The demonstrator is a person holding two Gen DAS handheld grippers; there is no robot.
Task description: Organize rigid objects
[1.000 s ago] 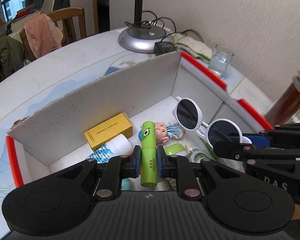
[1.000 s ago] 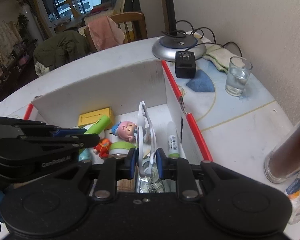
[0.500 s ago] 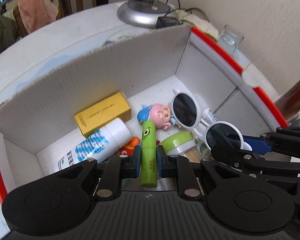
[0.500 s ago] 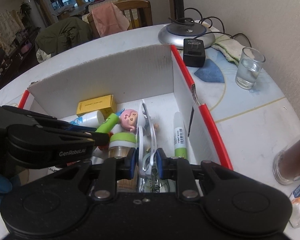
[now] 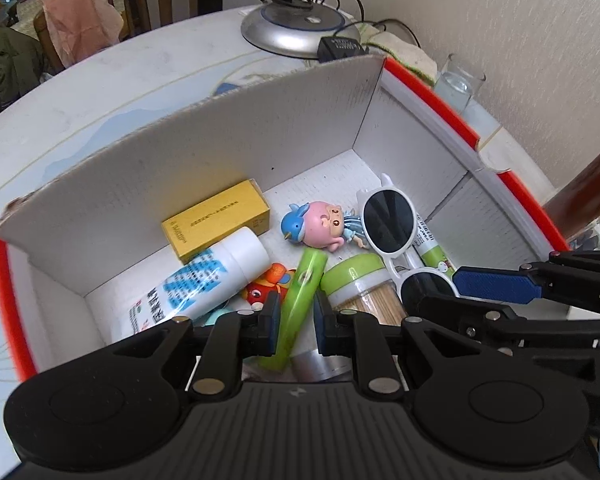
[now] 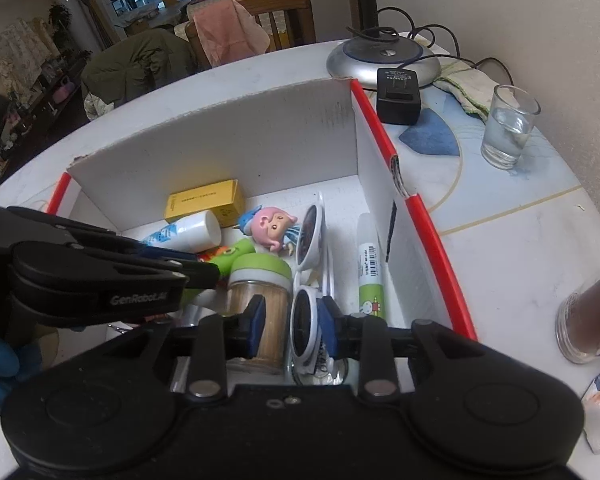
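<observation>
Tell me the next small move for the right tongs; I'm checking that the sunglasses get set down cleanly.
Probably finish opening, then lift straight out. The right tongs are opening, with the white round-lensed sunglasses between them, already low in the white cardboard box beside the green-lidded toothpick jar. The left tongs grip the green tube alongside.

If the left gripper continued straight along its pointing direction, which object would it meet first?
Probably the orange toy fish or the green-lidded toothpick jar beside the green tube clamped in the left gripper; depth is unclear.
</observation>
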